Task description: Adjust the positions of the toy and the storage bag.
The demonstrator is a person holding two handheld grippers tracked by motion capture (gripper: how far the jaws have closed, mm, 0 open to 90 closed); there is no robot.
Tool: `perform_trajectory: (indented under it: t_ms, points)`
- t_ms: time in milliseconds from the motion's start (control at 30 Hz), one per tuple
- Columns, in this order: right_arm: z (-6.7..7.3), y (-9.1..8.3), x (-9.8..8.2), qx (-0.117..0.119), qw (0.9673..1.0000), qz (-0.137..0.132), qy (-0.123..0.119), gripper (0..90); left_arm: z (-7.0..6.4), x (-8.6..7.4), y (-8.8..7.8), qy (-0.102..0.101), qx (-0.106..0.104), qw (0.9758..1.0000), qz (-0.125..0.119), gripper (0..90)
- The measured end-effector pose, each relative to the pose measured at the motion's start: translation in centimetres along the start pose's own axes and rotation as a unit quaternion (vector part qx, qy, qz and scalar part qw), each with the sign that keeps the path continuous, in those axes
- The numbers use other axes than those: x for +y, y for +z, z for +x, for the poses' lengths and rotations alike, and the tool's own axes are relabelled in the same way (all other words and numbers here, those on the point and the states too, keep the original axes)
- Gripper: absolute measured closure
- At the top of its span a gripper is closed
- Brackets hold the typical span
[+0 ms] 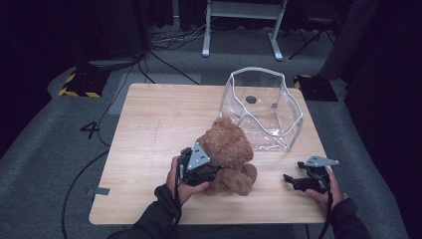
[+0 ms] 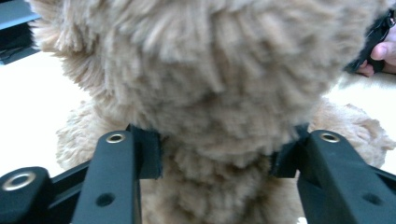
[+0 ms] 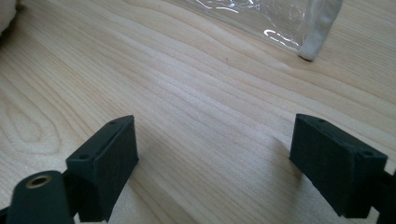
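Sitting upright near the middle of the pale wooden table [image 1: 149, 129], the brown teddy bear [image 1: 228, 154] is all shaggy plush: a round head, stubby rounded legs pushed out toward six o'clock. The left gripper [image 1: 211, 172] has it from the nine o'clock side, clenched on the bear's neck; in the left gripper view its flat black pads [image 2: 149, 151] press into the fur on both sides, just below the bulge of the head, and the pile puffs out over them. A grey three-cornered plate lies on top of that gripper, hard and angular against the soft toy.

At about one o'clock from the bear, just beside it, stands a clear soft plastic bin [image 1: 288, 107], its walls crinkled and glossy, edged with a pale rim, open at the top.

The right gripper [image 1: 291, 180] rests low over the table at roughly four o'clock, well apart from the bear. Its blocky black jaws are spread wide with bare wood grain between them, grasping nothing; a corner of the bin lies beyond them.
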State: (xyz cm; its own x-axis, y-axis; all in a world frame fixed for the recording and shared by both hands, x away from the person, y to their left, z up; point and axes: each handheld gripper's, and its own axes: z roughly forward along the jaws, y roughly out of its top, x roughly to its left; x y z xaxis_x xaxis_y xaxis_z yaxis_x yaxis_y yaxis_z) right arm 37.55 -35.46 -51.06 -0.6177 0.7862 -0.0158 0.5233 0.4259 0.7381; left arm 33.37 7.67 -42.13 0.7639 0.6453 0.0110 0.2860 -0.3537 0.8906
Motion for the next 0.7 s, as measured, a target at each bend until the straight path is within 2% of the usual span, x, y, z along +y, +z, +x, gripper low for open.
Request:
perform_trajectory:
  t_ms: [133,400,433,600,700]
  points:
    - [0.0,0.0,0.0,0.000,1.0000,0.000,0.000,15.0,1.5,-0.9,-1.3,-0.015,-0.006,0.9998,-0.006,51.1]
    - [0.0,0.0,0.0,-0.001,1.0000,0.000,0.001,15.0,2.8,-1.6,-2.5,-0.015,0.008,0.9998,-0.010,53.5]
    - [0.0,0.0,0.0,0.000,1.0000,0.000,0.000,15.0,3.2,-1.8,-2.8,-0.022,0.009,0.9997,-0.012,53.5]
    - [-0.1,0.0,0.0,0.002,1.0000,0.001,-0.003,15.4,4.0,-2.2,-3.5,-0.027,0.012,0.9995,-0.015,53.5]
    - [-0.3,-0.3,0.2,0.010,0.9998,0.015,-0.011,16.4,4.5,-2.5,-3.9,-0.031,0.017,0.9993,-0.016,53.5]
